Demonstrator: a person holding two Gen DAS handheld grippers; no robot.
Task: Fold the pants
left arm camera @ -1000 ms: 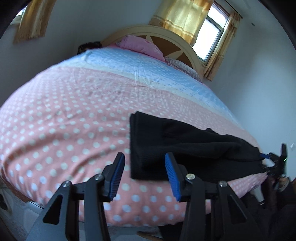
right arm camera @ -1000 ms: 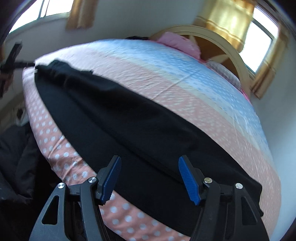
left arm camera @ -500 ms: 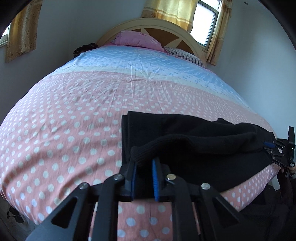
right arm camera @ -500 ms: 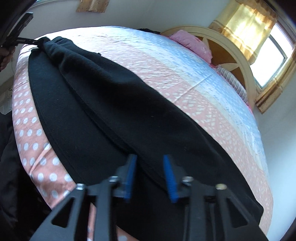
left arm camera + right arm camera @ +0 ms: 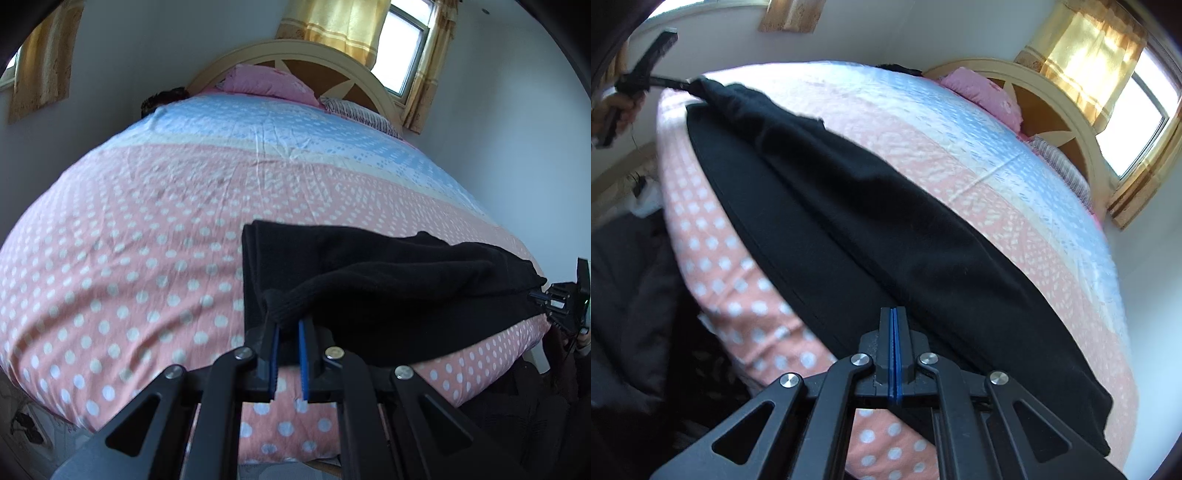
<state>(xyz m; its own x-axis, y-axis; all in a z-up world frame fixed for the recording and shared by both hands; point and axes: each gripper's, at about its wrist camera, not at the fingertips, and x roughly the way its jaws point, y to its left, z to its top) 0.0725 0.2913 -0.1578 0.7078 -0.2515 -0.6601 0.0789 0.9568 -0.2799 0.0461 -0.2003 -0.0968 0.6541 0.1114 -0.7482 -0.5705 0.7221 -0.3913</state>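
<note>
Gripping pants [image 5: 388, 295], both claws apparently level, low.

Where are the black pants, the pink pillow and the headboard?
black pants [image 5: 388, 280], left wrist view, on the lifted upper layer.
pink pillow [image 5: 266, 83], left wrist view, on its middle.
headboard [image 5: 1067, 110], right wrist view, on its cream arch.

Black knit pants [image 5: 388, 280] lie stretched lengthwise along the near edge of a pink polka-dot bed [image 5: 129, 258], the far leg's upper layer lifted off the lower one, its two ends raised and the fabric bunched at each.
</note>
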